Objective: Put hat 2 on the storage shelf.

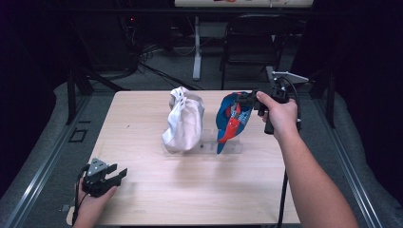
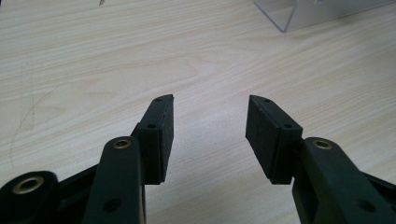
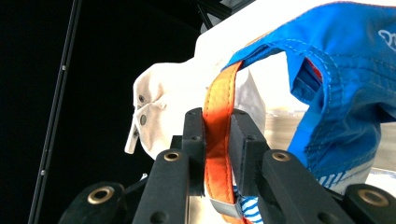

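Note:
A blue cap (image 1: 233,121) with red and white markings hangs over the right end of a clear stand (image 1: 207,144) at mid-table. My right gripper (image 1: 243,100) reaches it from the right at its top. In the right gripper view my right gripper (image 3: 217,114) is shut on the cap's orange strap (image 3: 222,84), and the blue cap (image 3: 345,60) spreads out to the right. A white cap (image 1: 183,121) sits on the stand's left end, and the white cap (image 3: 163,93) lies behind the strap. My left gripper (image 1: 119,174) rests open near the table's front left corner, and nothing lies between the jaws of the left gripper (image 2: 210,105).
The light wooden table (image 1: 190,194) has bare surface in front of the stand and to its left. A corner of the clear stand (image 2: 303,11) shows in the left gripper view. Beyond the table's far edge stand a black chair (image 1: 252,38) and a white desk leg (image 1: 196,52).

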